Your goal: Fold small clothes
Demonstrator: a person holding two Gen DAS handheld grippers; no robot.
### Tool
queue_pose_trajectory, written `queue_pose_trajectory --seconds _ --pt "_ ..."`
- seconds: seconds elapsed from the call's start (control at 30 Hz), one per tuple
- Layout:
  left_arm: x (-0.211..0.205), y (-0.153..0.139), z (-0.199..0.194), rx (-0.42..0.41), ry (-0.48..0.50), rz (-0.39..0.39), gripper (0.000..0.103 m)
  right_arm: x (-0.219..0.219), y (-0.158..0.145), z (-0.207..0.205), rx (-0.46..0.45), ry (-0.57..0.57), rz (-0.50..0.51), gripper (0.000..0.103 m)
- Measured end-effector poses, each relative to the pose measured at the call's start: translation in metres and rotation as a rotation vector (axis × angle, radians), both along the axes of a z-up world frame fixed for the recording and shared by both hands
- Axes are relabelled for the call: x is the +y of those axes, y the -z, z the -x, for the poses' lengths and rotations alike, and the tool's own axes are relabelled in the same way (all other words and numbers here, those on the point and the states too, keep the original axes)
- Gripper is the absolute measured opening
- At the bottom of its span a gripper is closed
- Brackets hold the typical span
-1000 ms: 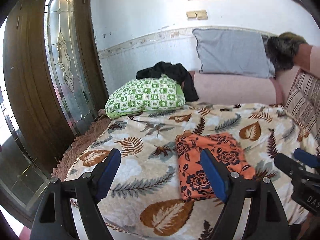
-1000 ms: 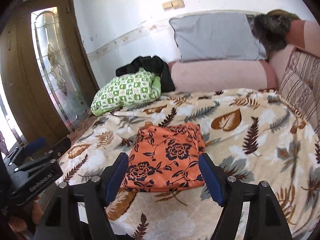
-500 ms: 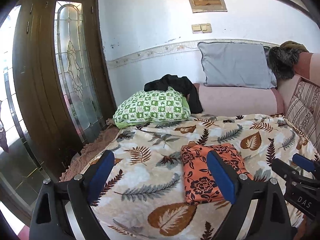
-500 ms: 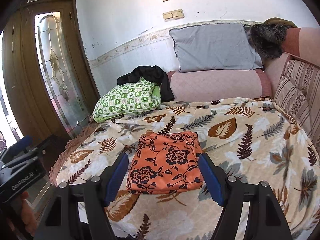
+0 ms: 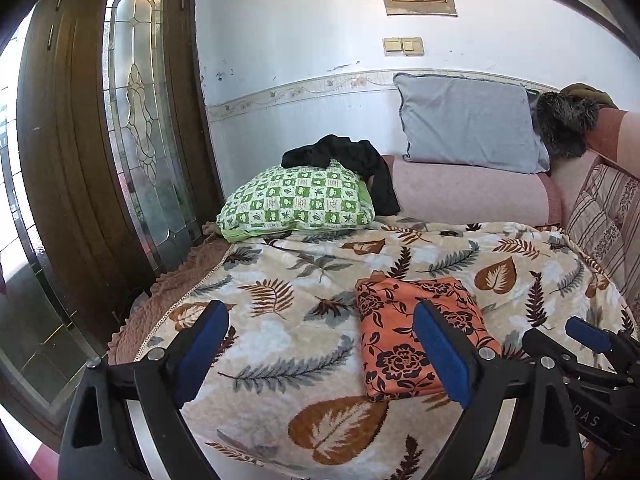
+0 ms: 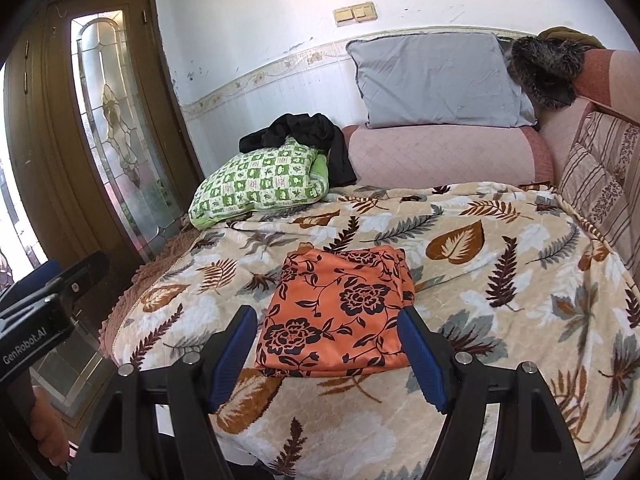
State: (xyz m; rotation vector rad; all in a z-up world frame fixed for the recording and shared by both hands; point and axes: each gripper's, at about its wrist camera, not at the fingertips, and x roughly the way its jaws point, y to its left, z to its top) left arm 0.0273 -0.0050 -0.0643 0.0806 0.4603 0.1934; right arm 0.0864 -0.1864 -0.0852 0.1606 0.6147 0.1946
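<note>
Our orange cloth with dark flower print (image 6: 338, 312) lies folded into a flat rectangle near the front of the leaf-patterned bed blanket (image 6: 500, 280), apparently finished, so our left gripper (image 5: 320, 354) and right gripper (image 6: 326, 354) hover apart, empty.

A leaf-print blanket (image 5: 320, 344) is spread over the bed; a green checked pillow (image 5: 298, 202) is set at its far left corner with a black garment (image 5: 352, 160) draped over it. A grey pillow (image 5: 468, 128) is propped against the wall on a pink bolster (image 5: 468, 196), a dark furry item (image 5: 564, 126) just beside it. A wooden door with leaded glass (image 5: 136, 136) is seen at left, light switches (image 5: 403, 45) on the wall
</note>
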Motion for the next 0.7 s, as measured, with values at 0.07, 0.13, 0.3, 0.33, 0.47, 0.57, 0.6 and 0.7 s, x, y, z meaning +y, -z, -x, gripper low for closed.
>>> queue_pose_trajectory --seconds 0.07,0.13,0.3,0.33,0.47,0.57,0.6,0.7 --pt "0.001 0.001 0.000 0.001 0.001 0.003 0.094 0.002 0.001 -0.001 0.002 -0.006 0.002 0.076" --pt "0.001 0.001 0.000 0.001 0.004 0.006 0.094 0.005 0.003 -0.002 0.007 -0.012 0.009 0.076" --pt "0.003 0.001 0.002 -0.005 0.006 0.003 0.094 0.012 0.006 -0.003 0.013 -0.023 0.021 0.076" --pt "0.003 0.001 0.002 -0.005 0.006 0.004 0.094 0.013 0.006 -0.002 0.012 -0.024 0.022 0.076" --pt "0.005 0.001 0.002 -0.001 0.008 0.012 0.094 0.017 0.006 -0.002 0.011 -0.030 0.026 0.076" --pt "0.007 0.000 0.002 -0.002 0.009 0.014 0.094 0.020 0.005 -0.002 0.007 -0.034 0.029 0.076" --pt "0.007 0.000 0.002 -0.006 0.006 0.013 0.094 0.020 0.005 -0.002 0.004 -0.033 0.028 0.076" --pt "0.007 0.000 0.002 -0.007 0.002 0.011 0.094 0.019 0.003 -0.001 -0.018 -0.020 0.017 0.078"
